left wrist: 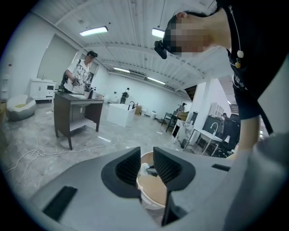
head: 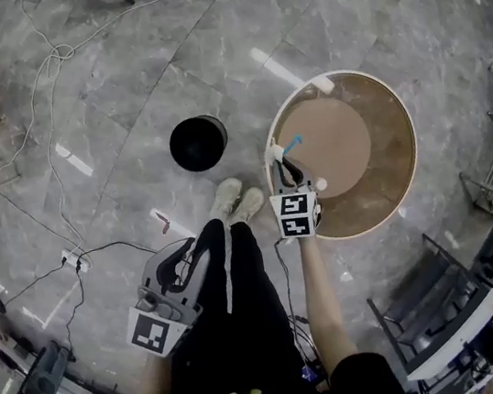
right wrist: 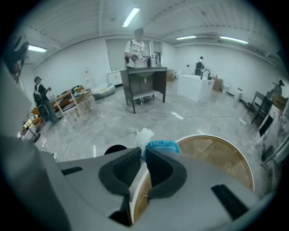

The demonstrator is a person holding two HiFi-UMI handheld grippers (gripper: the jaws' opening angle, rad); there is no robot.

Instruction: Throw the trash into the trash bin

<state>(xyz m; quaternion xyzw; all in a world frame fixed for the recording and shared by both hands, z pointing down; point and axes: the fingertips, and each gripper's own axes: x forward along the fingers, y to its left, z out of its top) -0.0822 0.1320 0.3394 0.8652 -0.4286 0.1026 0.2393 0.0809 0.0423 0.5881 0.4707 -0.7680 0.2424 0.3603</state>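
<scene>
Crumpled blue and white trash is pinched between the jaws of the right gripper, held at the centre of the head view over the left rim of the round bench. The black trash bin is seen on the floor to its left. At lower left, the left gripper is held with its jaws slightly spread and nothing between them.
</scene>
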